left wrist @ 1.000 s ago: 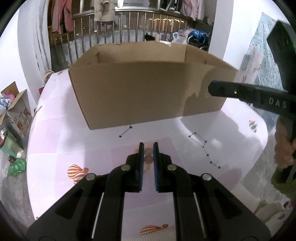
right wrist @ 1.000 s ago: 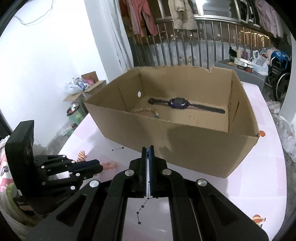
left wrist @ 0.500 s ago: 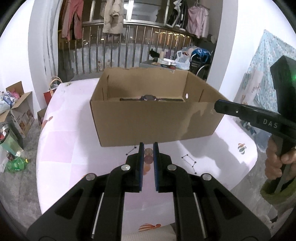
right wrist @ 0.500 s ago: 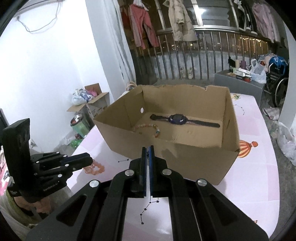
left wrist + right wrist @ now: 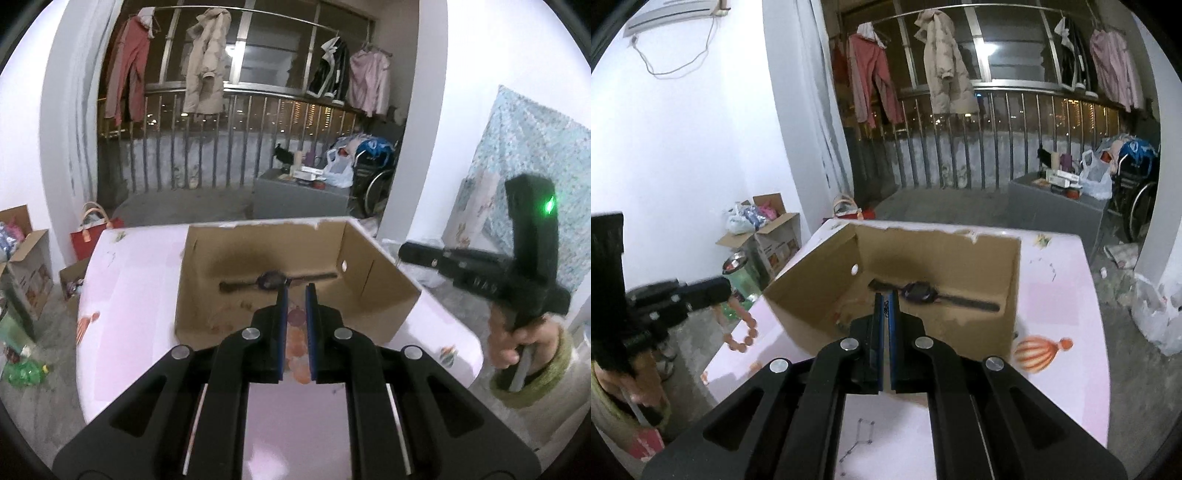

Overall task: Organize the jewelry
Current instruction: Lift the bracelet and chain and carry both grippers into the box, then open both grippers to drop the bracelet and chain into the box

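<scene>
My left gripper [image 5: 294,295] is shut on a pink bead bracelet [image 5: 297,343] and holds it above the near wall of an open cardboard box [image 5: 384,291]. The bracelet also shows in the right wrist view [image 5: 740,332], hanging from the left gripper [image 5: 713,291]. My right gripper [image 5: 885,300] is shut on a thin dark chain [image 5: 885,305] above the box [image 5: 812,273]. A dark watch [image 5: 923,291] lies flat on the box floor, also seen in the left wrist view [image 5: 273,278]. A second bead bracelet [image 5: 838,315] lies blurred in the box's left part.
The box stands on a pink table with balloon prints [image 5: 1039,349]. A constellation print [image 5: 860,439] lies near my right gripper. The right gripper shows at the right of the left wrist view [image 5: 410,254]. Cardboard boxes [image 5: 775,229] stand on the floor at the left.
Both grippers have risen and now look down into the box. The left gripper has lifted the pink bracelet off the table; it now hangs in the air.
</scene>
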### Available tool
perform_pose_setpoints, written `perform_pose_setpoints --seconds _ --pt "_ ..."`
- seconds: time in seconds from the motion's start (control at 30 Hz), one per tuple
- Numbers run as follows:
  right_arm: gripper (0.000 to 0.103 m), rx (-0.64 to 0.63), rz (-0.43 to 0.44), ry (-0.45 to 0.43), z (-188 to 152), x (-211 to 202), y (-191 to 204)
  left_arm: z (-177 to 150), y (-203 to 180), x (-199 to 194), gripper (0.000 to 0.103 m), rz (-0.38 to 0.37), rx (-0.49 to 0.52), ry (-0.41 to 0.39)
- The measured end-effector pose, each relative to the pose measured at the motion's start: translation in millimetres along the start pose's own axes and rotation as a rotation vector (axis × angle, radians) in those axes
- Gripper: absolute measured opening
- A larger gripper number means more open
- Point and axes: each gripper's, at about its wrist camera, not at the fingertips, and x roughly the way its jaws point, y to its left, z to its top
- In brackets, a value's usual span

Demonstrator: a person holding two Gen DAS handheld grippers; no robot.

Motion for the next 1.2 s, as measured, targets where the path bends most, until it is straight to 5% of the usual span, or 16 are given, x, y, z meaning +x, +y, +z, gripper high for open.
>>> perform_pose_setpoints --seconds 0.33,0.53,0.8,0.97,1.2 --pt "0.002 -0.015 -0.009 0.075 14 44 -35 47 19 88 0.008 -0.080 -0.056 0.109" --pt "0.002 -0.030 -0.017 0.149 9 70 -49 26 27 160 0.008 -0.111 -0.110 0.283" --pt "0.004 -0.077 -0.038 0.222 -3 92 -54 -4 37 207 0.009 -0.144 -0.159 0.436" --pt "0.008 -0.073 -0.049 0.226 -3 93 -55 -7 37 210 0.025 -0.147 -0.161 0.445" --pt "0.027 -0.034 -0.069 0.177 4 78 -62 1 37 190 0.041 -0.118 -0.140 0.389"
